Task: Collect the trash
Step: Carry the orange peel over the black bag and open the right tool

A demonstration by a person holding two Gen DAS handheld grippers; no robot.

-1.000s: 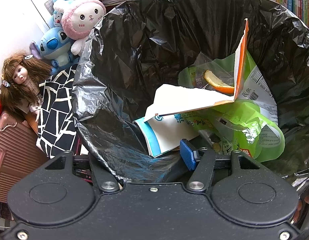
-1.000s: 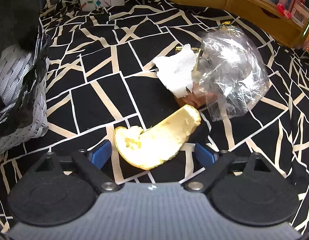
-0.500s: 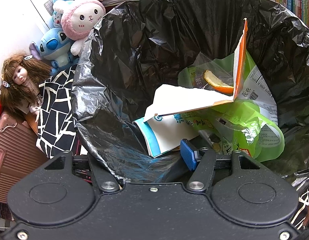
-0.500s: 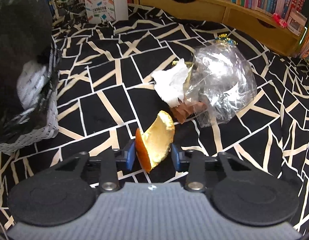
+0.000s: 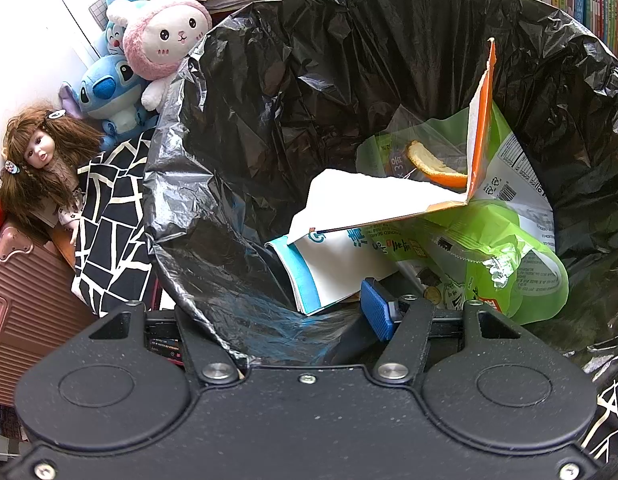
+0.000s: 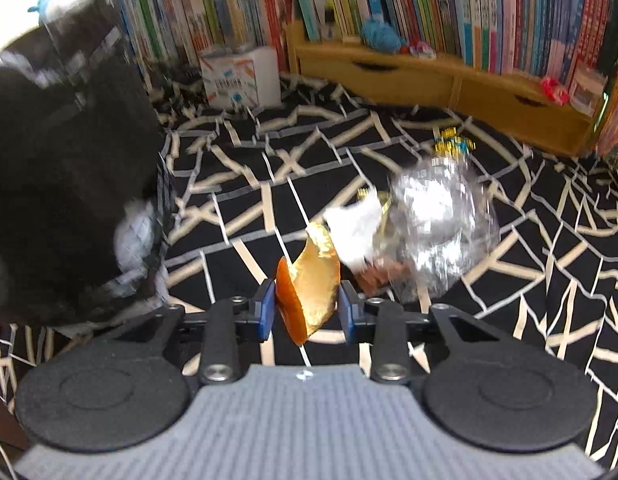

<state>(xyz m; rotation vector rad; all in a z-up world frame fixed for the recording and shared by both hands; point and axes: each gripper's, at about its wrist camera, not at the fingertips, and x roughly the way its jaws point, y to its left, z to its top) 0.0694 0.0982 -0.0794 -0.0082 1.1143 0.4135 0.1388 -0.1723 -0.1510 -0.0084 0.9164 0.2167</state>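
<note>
While the left claw [image 5: 337, 312] pinches the bag [image 5: 245, 184] rim, the right claw [image 6: 307, 312], clamped on peel [image 6: 309, 284], should swing leftward over it.

Bag mouth [image 5: 389, 20] open above; torn carton [image 5: 389, 196] (tilted upright) fills its middle.

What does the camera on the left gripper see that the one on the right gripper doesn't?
Only the left view looks down into the black bin bag: torn cardboard, green wrappers, an orange peel, plus plush toys and a doll. Only the right view shows the right gripper pinching another peel, with a clear bag and tissue lying beyond. Both show the patterned rug and books.
</note>
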